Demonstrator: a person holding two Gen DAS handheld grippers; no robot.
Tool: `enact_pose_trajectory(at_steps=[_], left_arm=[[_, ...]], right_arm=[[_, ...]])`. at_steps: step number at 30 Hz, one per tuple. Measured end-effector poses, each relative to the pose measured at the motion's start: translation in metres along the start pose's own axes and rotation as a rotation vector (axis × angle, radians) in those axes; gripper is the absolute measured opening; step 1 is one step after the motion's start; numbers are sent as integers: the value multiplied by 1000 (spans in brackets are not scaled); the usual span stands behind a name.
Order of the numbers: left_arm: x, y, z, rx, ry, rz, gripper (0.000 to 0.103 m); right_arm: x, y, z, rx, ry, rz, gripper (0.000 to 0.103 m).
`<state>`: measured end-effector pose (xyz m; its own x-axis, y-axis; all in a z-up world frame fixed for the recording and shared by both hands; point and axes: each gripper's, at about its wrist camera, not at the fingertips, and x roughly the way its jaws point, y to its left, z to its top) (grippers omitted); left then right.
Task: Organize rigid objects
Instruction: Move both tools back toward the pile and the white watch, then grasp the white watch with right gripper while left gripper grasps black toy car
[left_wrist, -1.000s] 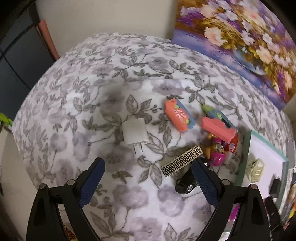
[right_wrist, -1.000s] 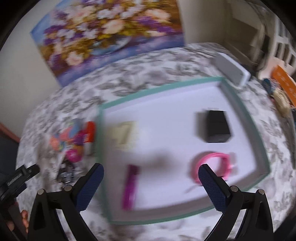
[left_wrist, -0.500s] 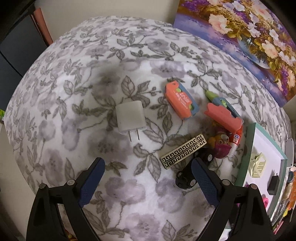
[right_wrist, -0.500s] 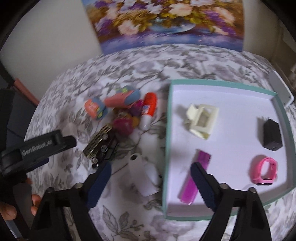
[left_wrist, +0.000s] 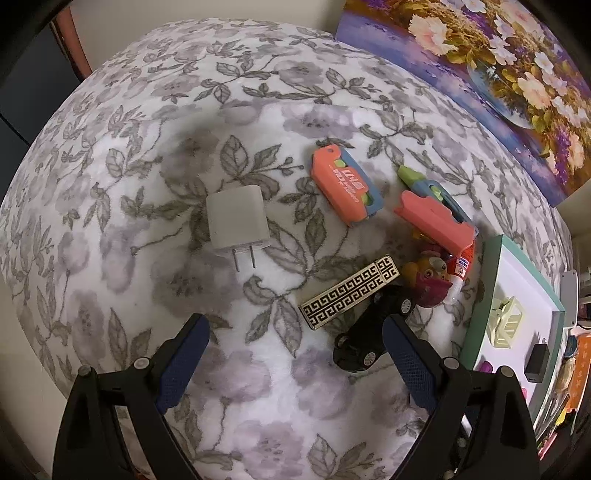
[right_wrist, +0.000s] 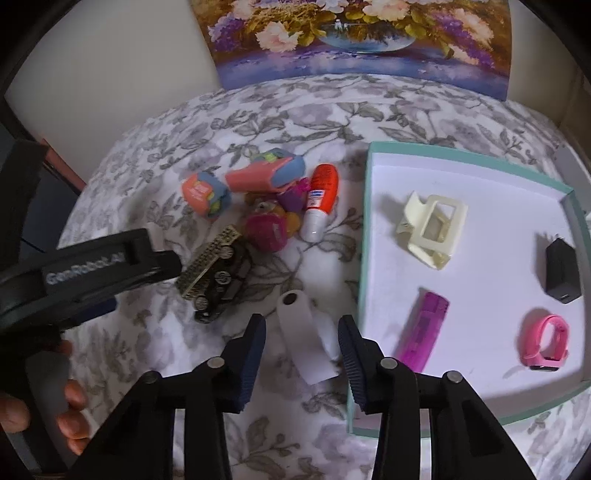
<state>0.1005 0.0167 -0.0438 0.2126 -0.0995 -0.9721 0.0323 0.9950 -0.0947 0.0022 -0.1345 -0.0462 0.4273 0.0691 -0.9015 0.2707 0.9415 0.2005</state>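
A flat white piece with a round hole at one end (right_wrist: 303, 332) lies on the floral cloth just left of the teal tray (right_wrist: 364, 236). My right gripper (right_wrist: 302, 356) straddles it, its jaws closing, and a gap still shows on the left side. My left gripper (left_wrist: 295, 350) hangs open over bare cloth with nothing between its fingers. Its right finger is next to a black toy car (left_wrist: 369, 332). A white charger (left_wrist: 236, 221) and a gold-and-black patterned lighter (left_wrist: 349, 291) lie beyond it.
Two orange-and-blue cutters (left_wrist: 345, 184) (left_wrist: 436, 218), a pink toy figure (right_wrist: 264, 227) and an orange glue bottle (right_wrist: 319, 199) crowd the cloth left of the tray. The tray holds a cream hair claw (right_wrist: 430, 229), black charger (right_wrist: 561, 269), purple lighter (right_wrist: 423, 330) and pink watch (right_wrist: 545, 341). A flower painting (right_wrist: 354, 33) leans against the wall.
The right gripper swung left from over the tray to the white piece, and its jaws narrowed around it. The left gripper tipped a little further down over the cloth.
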Motion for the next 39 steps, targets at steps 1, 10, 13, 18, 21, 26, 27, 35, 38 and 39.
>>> enact_pose_trajectory(at_steps=[1,10,13,18,21,26,27,35,38,39], left_arm=[[0,0,0,5,2,-4,95],[9,-10,-1,45,36,-42,95],[13,-16,-3,63,44,-58,95],[20,-29,-5,103,37,-81,83],[25,-39,-7,147,40,-83,68],[24,-58,-11,235,9,-83,44],[25,-61,-12,243,12,-89,41],[41,-73,-15,282,14,-92,34],[49,-74,-16,300,-7,-70,33],[50,-76,-16,316,-2,-59,33]], right_arm=[[1,3,0,-14,5,-3,42],[20,7,-6,-49,76,-51,29],[23,3,-5,-31,83,-45,24],[24,3,-5,-31,83,-46,24],[23,2,-5,-25,84,-40,24],[24,3,-5,-21,85,-39,24],[24,3,-5,-21,85,-39,24],[23,3,-5,-20,85,-40,24],[23,3,-6,-19,84,-39,24],[23,3,-6,-18,84,-39,24]])
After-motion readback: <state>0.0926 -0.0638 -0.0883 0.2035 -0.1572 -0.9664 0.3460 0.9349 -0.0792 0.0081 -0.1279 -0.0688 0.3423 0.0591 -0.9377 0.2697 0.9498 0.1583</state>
